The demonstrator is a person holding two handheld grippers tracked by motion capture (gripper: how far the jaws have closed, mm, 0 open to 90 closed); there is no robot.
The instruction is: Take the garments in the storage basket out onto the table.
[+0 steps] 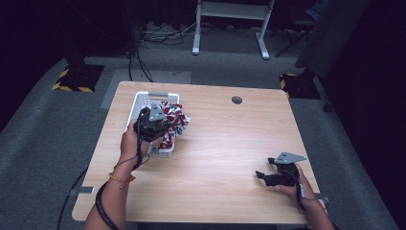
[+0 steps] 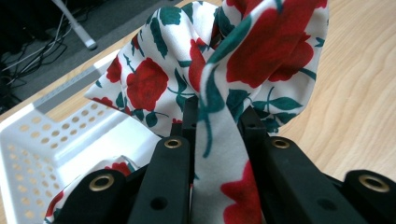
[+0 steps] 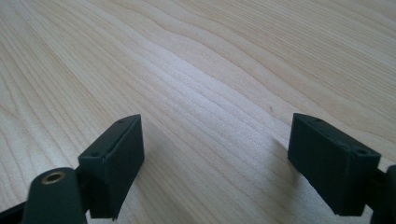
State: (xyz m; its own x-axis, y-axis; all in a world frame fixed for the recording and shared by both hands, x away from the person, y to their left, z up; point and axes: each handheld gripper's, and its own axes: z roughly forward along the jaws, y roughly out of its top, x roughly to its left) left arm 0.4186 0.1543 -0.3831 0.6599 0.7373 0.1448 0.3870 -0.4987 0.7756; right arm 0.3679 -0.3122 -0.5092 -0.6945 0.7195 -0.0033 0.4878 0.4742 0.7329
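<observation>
Rose-print cloth (image 2: 219, 79) is pinched in your left claw (image 2: 218, 140), bunched above the white basket (image 2: 42, 154) at the far-left part of the bench (image 1: 225, 143). In the left gripper view the jaws press together on a narrow fold of fabric that runs up between them, and the rest fans out above into loose folds. From the high view the cloth (image 1: 173, 120) sits partly over the basket's (image 1: 143, 98) right rim, spilling toward the bench, with your left claw (image 1: 152, 125) right on it.

You look to be in the lifting step, drawing the cloth out of the basket, though you could equally be lowering it in; the pictures don't settle that. If you're pulling it out, the next move calls for raising it high enough that the trailing part clears the rim, then carrying it right over open bench.

Your right claw (image 1: 262, 175) rests low near the front-right of the bench, jaws spread wide with nothing between them, well apart from the cloth.

Crumpled as it is, the cloth has no clear long axis; the gripped fold runs along the claw's line, pointing away from your hand.
</observation>
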